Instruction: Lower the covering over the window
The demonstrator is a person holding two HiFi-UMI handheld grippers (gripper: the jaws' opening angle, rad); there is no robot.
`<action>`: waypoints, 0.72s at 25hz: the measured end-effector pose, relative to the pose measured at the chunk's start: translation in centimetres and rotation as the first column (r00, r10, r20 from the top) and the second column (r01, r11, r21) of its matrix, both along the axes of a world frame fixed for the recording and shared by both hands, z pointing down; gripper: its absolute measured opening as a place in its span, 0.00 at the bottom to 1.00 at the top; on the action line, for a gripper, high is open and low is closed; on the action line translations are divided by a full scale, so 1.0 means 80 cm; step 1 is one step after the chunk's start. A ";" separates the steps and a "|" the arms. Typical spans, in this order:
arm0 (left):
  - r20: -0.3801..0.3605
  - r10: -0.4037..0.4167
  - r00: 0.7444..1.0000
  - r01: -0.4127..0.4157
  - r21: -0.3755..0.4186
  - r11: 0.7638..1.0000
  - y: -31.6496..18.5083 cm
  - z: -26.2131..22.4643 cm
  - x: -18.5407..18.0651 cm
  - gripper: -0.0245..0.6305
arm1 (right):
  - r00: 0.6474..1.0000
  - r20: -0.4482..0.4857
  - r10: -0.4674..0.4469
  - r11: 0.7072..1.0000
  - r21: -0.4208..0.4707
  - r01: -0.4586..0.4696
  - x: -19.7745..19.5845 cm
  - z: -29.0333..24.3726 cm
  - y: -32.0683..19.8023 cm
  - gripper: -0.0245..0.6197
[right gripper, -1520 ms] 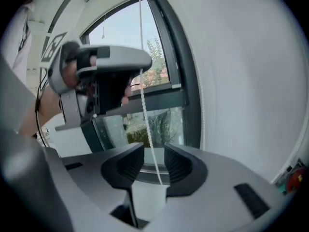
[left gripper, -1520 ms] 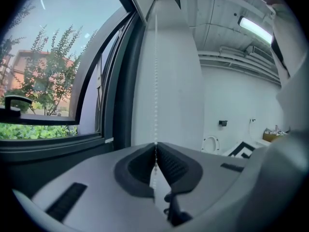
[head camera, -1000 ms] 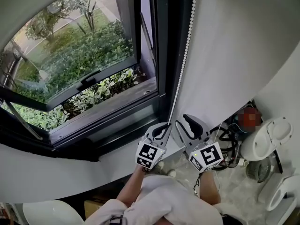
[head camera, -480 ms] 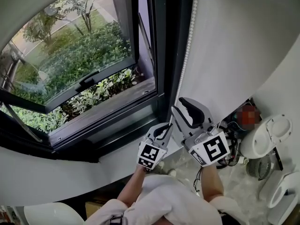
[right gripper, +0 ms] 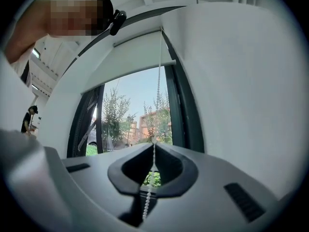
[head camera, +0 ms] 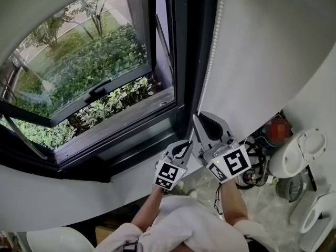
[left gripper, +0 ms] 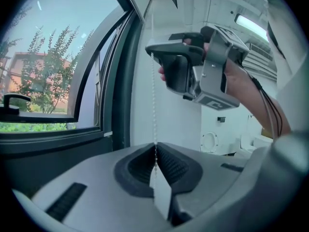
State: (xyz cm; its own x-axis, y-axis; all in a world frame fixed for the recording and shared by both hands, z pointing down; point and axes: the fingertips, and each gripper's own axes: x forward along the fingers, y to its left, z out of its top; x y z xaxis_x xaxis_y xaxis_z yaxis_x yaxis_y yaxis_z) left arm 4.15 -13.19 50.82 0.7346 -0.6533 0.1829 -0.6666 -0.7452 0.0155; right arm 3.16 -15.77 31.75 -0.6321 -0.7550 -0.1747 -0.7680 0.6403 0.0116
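Both grippers are clamped on the bead chain (head camera: pixel 209 62) at the window's right edge. Left gripper (head camera: pixel 185 145) is shut on it lower down. Right gripper (head camera: pixel 198 118) is just above, jaws just closed tight on the chain. Blind (right gripper: pixel 130 57) sits high, covering only the top of the window (head camera: pixel 89 72), most glass bare. Looks barely started, nearly all the pulling left.

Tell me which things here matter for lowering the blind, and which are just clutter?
In use: white beaded pull chain; left gripper, shut on it; right gripper, just closed on it above; white roller blind; dark-framed window.
Lying about: tangled black cables; white rounded floor appliance.
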 end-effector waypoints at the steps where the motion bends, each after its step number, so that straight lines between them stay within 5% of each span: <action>1: 0.012 0.001 1.000 -0.001 -0.007 1.000 0.000 0.006 0.000 0.07 | 1.000 0.000 -0.002 1.000 -0.011 0.002 0.000 0.007 -0.001 0.04; 18: 0.077 0.016 0.997 -0.006 -0.119 0.993 0.000 0.101 0.002 0.07 | 1.000 0.005 -0.023 0.990 -0.140 0.023 -0.005 0.104 -0.017 0.04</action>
